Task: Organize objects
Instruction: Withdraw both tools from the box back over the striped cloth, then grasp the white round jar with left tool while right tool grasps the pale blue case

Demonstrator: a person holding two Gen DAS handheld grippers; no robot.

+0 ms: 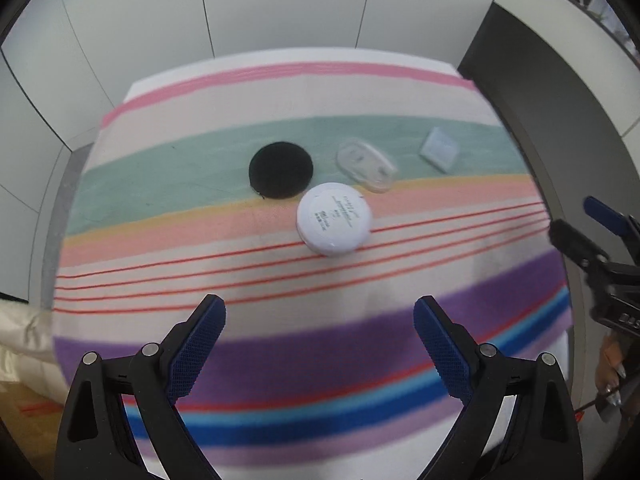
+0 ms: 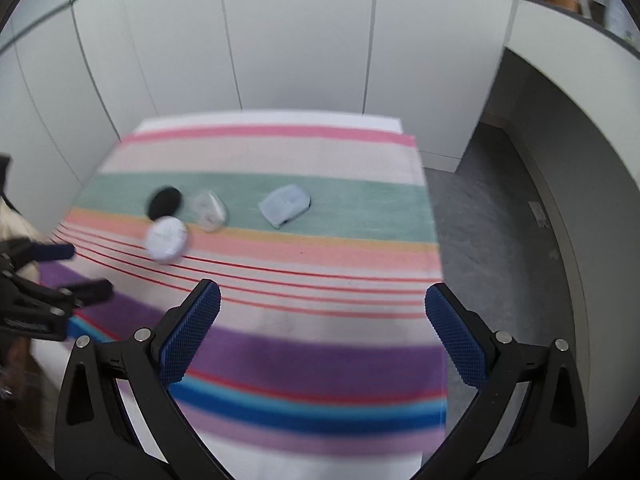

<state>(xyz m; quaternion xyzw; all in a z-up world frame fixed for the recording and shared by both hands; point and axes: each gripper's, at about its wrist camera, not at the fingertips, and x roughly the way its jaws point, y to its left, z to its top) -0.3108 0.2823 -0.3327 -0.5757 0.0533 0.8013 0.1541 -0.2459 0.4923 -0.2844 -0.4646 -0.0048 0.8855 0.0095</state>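
Observation:
A white round compact [image 1: 334, 219] [image 2: 167, 238] lies on the striped cloth. Behind it sit a black round pad [image 1: 281, 170] [image 2: 164, 201], a clear oval plastic piece [image 1: 366, 164] [image 2: 209, 211] and a pale blue square case [image 1: 439, 149] [image 2: 285, 204]. My left gripper [image 1: 319, 316] is open and empty above the cloth, short of the compact. It also shows in the right wrist view [image 2: 82, 270]. My right gripper [image 2: 323, 300] is open and empty over the cloth's near right part. It also shows in the left wrist view [image 1: 576, 220].
The striped cloth [image 1: 280, 344] [image 2: 312, 352] covers a table set against white wall panels [image 2: 296, 40]. Grey floor [image 2: 492, 240] and a curved white counter [image 2: 580, 128] lie to the right. A cream bag [image 1: 20, 344] sits at the left.

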